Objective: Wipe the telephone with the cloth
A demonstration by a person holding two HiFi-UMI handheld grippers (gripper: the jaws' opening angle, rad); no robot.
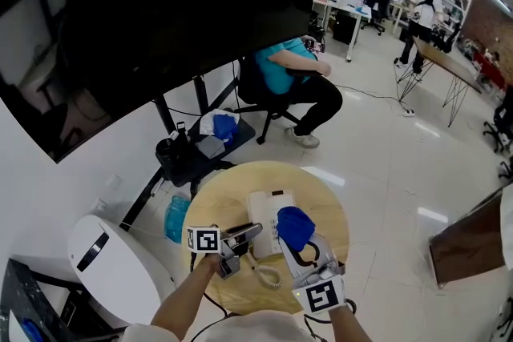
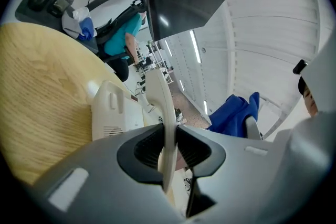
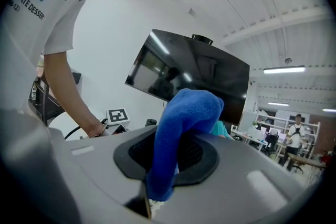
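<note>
A white telephone base [image 1: 263, 214] sits on the round wooden table [image 1: 216, 200]. My left gripper [image 1: 247, 235] is shut on the white handset [image 1: 240, 237], held on edge just left of the base, with its coiled cord [image 1: 269, 275] trailing toward me. In the left gripper view the handset [image 2: 167, 113] stands between the jaws, the base [image 2: 111, 113] behind it. My right gripper [image 1: 300, 243] is shut on a bunched blue cloth [image 1: 295, 226] over the base's right side. The cloth [image 3: 185, 118] bulges out of the jaws in the right gripper view.
A large dark screen [image 1: 152, 20] on a black stand [image 1: 188, 152] rises behind the table. A person in a teal shirt sits on a chair [image 1: 288, 84] beyond. A white rounded unit [image 1: 116, 264] stands at left, a blue object [image 1: 176, 219] by the table's edge, a brown board [image 1: 473, 244] at right.
</note>
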